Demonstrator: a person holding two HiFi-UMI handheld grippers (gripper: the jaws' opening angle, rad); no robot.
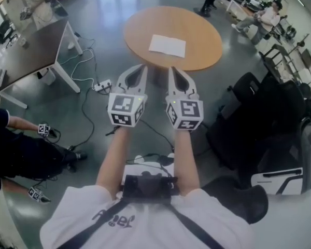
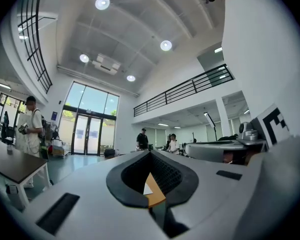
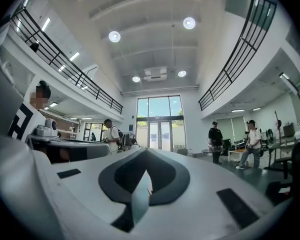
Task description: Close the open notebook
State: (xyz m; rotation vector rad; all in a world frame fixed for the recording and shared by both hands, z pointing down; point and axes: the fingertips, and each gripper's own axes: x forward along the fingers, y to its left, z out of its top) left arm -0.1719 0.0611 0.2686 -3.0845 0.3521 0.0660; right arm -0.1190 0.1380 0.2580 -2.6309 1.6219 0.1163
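The open notebook (image 1: pixel 167 45) lies flat with its white pages up on a round wooden table (image 1: pixel 202 40), ahead of me in the head view. Both grippers are held level side by side, short of the table's near edge and not touching the notebook. My left gripper (image 1: pixel 139 68) is shut with nothing in it, and so is my right gripper (image 1: pixel 174 69). In the left gripper view the closed jaws (image 2: pixel 150 154) frame a sliver of orange tabletop and white page (image 2: pixel 148 188). The right gripper view shows its jaws (image 3: pixel 147 151) closed, with the hall beyond.
A dark rectangular table (image 1: pixel 31 51) stands at the left, with a power strip (image 1: pixel 102 85) and cables on the floor beside it. Black chairs and bags (image 1: pixel 269 118) crowd the right. A person (image 1: pixel 15 154) crouches at the left; others stand farther off.
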